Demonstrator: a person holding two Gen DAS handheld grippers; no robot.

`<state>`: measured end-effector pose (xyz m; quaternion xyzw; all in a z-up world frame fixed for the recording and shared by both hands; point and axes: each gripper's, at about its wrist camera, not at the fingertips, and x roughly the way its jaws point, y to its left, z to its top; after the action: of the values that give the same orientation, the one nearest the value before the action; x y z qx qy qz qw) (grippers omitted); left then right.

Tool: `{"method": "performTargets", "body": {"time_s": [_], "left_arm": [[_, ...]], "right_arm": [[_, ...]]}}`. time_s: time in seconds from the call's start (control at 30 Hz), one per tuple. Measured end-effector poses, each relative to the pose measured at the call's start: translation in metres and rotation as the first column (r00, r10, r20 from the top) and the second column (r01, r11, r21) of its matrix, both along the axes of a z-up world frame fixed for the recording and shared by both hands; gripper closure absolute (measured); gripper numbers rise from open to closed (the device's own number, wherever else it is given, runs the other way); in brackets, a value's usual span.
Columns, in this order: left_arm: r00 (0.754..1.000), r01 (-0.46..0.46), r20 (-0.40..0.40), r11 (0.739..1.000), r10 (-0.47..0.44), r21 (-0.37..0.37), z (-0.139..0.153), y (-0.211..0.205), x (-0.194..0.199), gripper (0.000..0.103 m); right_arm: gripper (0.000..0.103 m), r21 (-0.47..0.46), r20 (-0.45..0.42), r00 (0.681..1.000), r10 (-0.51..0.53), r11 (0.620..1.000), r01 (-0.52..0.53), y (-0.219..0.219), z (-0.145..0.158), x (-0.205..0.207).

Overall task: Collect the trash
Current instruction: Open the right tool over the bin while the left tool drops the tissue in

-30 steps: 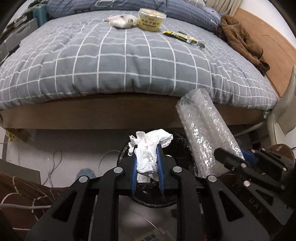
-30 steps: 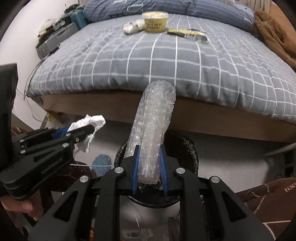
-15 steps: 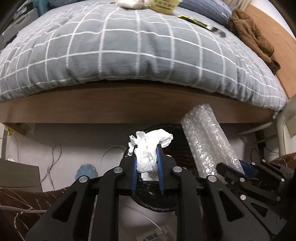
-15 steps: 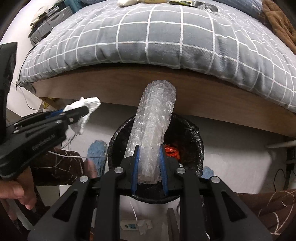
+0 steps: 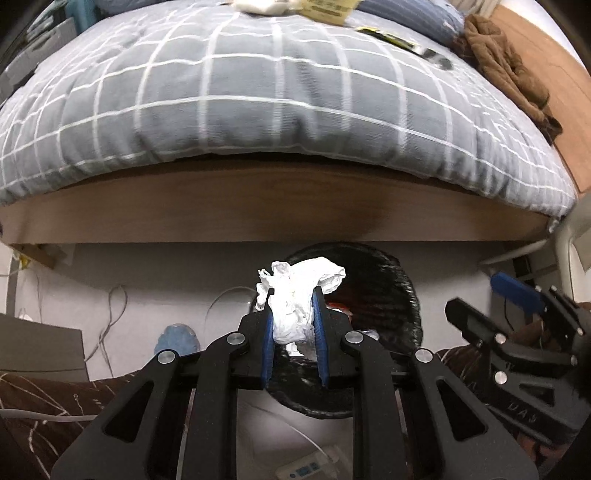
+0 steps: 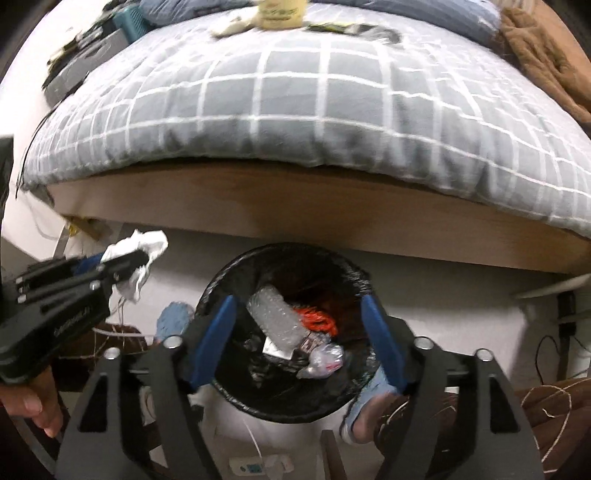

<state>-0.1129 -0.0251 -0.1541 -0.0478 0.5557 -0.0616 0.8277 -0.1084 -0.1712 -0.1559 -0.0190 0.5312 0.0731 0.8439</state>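
My left gripper [image 5: 293, 295] is shut on a crumpled white tissue [image 5: 295, 291], held over the near left rim of the black-lined trash bin [image 5: 402, 273]. From the right wrist view the tissue [image 6: 142, 245] hangs left of the bin [image 6: 229, 273]. My right gripper [image 6: 297, 308] hovers over the bin with its jaws opening and nothing between them. The bubble-wrap roll [image 6: 275, 319] lies inside the bin on other trash. In the left wrist view the right gripper [image 5: 480, 295] shows at the right, spread wide.
The bed with a grey checked duvet [image 5: 280, 103] overhangs the bin. A yellow tub [image 6: 282, 13], white wad [image 6: 231, 24] and dark wrapper [image 6: 354, 27] lie on it. Brown clothing [image 5: 506, 62] is at the right. Cables [image 5: 110, 317] and a blue slipper [image 6: 173, 319] sit on the floor.
The right gripper's jaws spread and the bubble-wrap roll dropped out of them into the bin. Both grippers sank closer to the bin. The left gripper kept its hold on the tissue.
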Motion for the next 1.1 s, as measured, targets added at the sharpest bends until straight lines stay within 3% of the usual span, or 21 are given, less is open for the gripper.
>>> {"method": "performTargets", "body": {"time_s": [0.23, 0.57, 0.73, 0.83, 1.1], "left_arm": [[0.998, 0.059, 0.004, 0.998, -0.059, 0.0, 0.004, -0.036, -0.003, 0.086], [0.992, 0.124, -0.017, 0.992, -0.124, -0.005, -0.002, -0.079, -0.002, 0.086], [0.992, 0.124, -0.01, 0.992, -0.124, 0.014, -0.008, -0.083, -0.002, 0.083], [0.992, 0.127, -0.013, 0.991, -0.126, 0.034, -0.013, -0.085, -0.002, 0.077], [0.994, 0.108, 0.002, 0.993, -0.108, 0.056, -0.014, -0.072, -0.003, 0.047]], "right_arm": [[0.011, -0.033, 0.047, 0.995, -0.087, 0.996, 0.089, -0.039, 0.006, -0.007], [0.011, -0.021, 0.063, 0.982, -0.18, 0.983, 0.182, -0.089, 0.009, -0.016], [0.011, -0.019, 0.067, 0.979, -0.192, 0.981, 0.193, -0.093, 0.011, -0.016], [0.011, -0.021, 0.064, 0.981, -0.183, 0.983, 0.184, -0.089, 0.009, -0.015], [0.011, -0.029, 0.075, 0.984, -0.162, 0.986, 0.164, -0.078, 0.011, -0.01]]}}
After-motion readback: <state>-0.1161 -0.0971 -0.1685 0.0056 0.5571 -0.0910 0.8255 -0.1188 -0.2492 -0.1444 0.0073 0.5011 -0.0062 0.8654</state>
